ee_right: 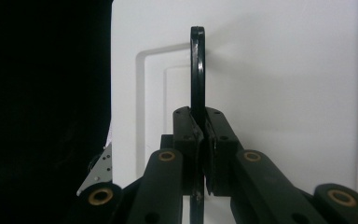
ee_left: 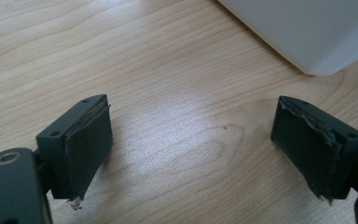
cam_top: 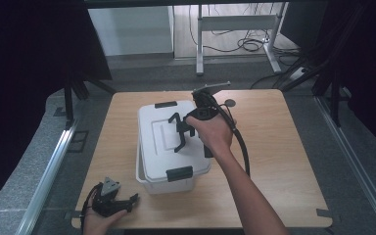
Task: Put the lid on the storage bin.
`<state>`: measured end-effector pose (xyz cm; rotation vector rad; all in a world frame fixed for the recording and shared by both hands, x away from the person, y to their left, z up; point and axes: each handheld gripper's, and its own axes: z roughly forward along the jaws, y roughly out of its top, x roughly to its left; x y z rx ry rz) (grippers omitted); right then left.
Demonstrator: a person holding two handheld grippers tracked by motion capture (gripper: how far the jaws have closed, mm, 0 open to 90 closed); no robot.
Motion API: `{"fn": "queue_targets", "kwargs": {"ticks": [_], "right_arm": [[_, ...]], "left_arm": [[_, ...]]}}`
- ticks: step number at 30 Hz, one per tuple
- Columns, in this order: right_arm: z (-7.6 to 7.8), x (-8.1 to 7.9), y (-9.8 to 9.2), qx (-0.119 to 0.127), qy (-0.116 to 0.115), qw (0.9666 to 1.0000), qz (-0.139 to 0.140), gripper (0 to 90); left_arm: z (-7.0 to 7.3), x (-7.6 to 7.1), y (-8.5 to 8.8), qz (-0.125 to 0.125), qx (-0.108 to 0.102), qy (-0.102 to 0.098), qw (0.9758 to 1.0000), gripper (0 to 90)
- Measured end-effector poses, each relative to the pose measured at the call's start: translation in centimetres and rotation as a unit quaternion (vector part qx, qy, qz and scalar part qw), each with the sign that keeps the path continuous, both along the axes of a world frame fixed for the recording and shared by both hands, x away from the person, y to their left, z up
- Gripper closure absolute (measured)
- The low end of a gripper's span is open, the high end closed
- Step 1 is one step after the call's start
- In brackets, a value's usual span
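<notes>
**Right gripper clamped on bin handle; left gripper idle at the tabletop's near edge**

A white lidded storage bin sits near the middle of the wooden tabletop, with black latches at its far and near ends. Its black carry handle stands raised above the lid.

The right gripper comes in over the lid from the right, held in the person's right hand. In the right gripper view, its jaws are pressed together on the thin handle bar, which runs up edge-on between the pads in front of the lid's recessed panel. Cable trails back along the forearm.

The left gripper lies low at the near left corner of the tabletop, in the left hand, pointing right, near the bin's front corner but apart from it. In the left gripper view, its jaws stand wide apart with bare wood between them. Pad edges look frayed, though the close view makes this hard to judge. The bin's white corner shows beyond.
</notes>
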<state>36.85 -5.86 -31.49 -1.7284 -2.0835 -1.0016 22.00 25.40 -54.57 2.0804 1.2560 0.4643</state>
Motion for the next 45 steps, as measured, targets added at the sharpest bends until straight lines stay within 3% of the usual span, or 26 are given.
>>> {"fn": "queue_targets", "kwargs": {"ticks": [7,17,23,32,45], "right_arm": [[-0.2,0.1,0.6,0.001,0.013,0.9999,0.001,84.9],[-0.6,0.6,1.6,-0.010,0.035,0.9991,-0.022,84.8],[-1.2,0.7,2.7,-0.017,0.046,0.9985,-0.027,84.8],[-2.5,1.6,2.8,-0.020,0.060,0.9972,-0.040,84.7],[-4.2,2.1,3.0,-0.009,0.079,0.9959,-0.043,84.3]], "left_arm": [[0.0,0.0,0.0,0.000,0.000,0.000,1.0000,12.4],[0.0,0.1,0.0,-0.002,0.001,0.001,1.0000,12.2],[0.0,0.1,0.0,-0.003,0.001,0.002,1.0000,12.2],[0.0,0.1,0.0,-0.003,0.001,0.001,1.0000,12.2],[0.0,0.1,0.0,-0.004,0.001,0.002,1.0000,12.2]]}}
